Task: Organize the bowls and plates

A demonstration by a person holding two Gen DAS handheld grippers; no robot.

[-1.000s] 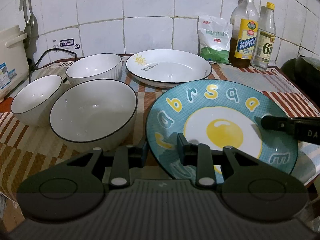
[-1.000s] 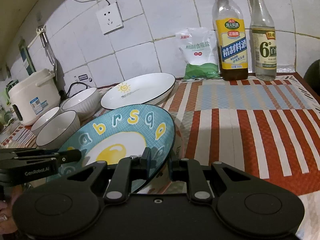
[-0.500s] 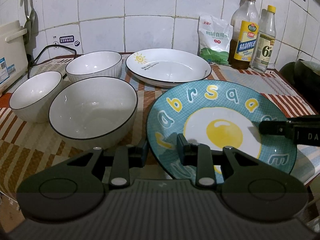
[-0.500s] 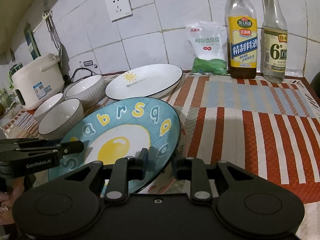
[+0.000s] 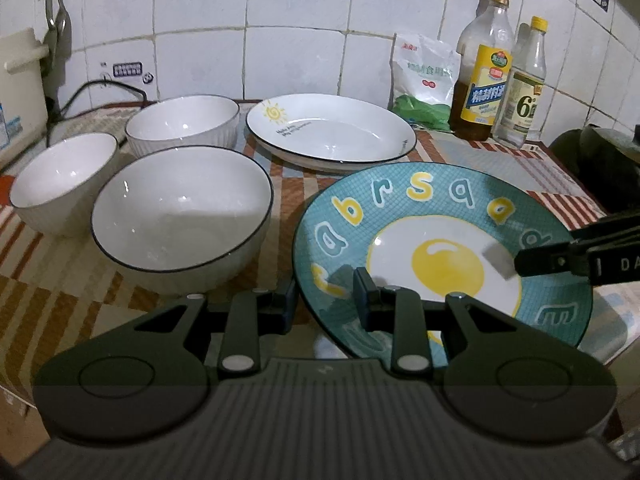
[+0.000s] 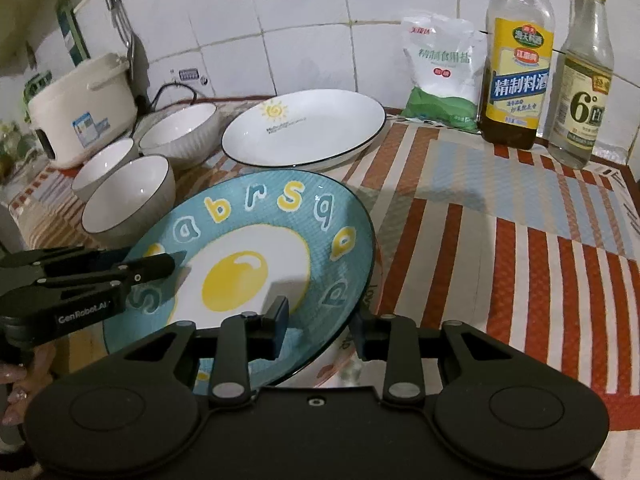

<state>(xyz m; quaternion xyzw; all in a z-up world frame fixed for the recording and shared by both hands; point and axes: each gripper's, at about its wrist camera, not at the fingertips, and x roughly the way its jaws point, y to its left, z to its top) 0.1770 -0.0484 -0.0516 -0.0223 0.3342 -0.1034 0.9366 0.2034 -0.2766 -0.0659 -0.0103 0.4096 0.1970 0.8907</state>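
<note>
Both wrist cameras look down closely, from opposite sides, at the blue plate [image 5: 444, 240] [image 6: 256, 248].

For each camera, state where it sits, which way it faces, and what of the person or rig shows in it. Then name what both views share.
Left wrist: sits on the left gripper, facing the tiled wall over three white bowls; the right gripper's tip intrudes from the right.
Right wrist: sits on the right gripper, jaws opening astride the blue plate's rim; the left gripper and a hand show at left.
Shared: the blue plate, the white plate, the bottles.
</note>
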